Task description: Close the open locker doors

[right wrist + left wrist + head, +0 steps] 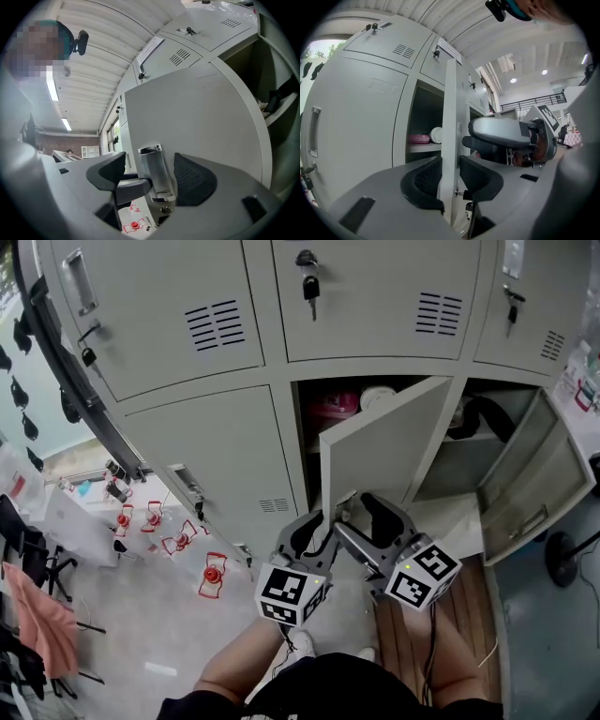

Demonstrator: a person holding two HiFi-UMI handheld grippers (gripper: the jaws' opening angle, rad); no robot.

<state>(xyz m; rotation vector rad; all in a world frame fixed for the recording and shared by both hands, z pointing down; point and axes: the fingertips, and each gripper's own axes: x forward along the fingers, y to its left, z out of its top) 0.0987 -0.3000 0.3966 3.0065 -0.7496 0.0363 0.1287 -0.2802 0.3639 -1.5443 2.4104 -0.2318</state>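
Closest in, the person's forearms point(239, 662) reach up to the two claws, each with its marker cube towards the camera.

Well to the left of the left claw point(328, 521), red-and-white items point(214, 575) lie on the floor. Just to that claw's left and above it is a closed locker door point(216, 456).

In its own view, the left claw point(450, 176) is clenched on the free edge of the middle locker door point(450, 117), with one pad against each face. Beyond the claw, left of the door edge, the compartment is open, and a pink item point(419, 138) and a white round item point(436, 135) sit on its shelf.

The middle locker door point(384, 446) is swung partly out from the cabinet, and both claws are at its lower corner.

The right claw point(361, 507) lies just right of the left one. In its own view, the right claw point(152, 176) is released, its jaws wide apart around the door's metal handle point(157, 171). The right pad is close beside the handle and the left pad is clear of it. One jaw of the left claw pokes in from the left.

Well to the right of the right claw, a second locker door point(534, 474) hangs open.
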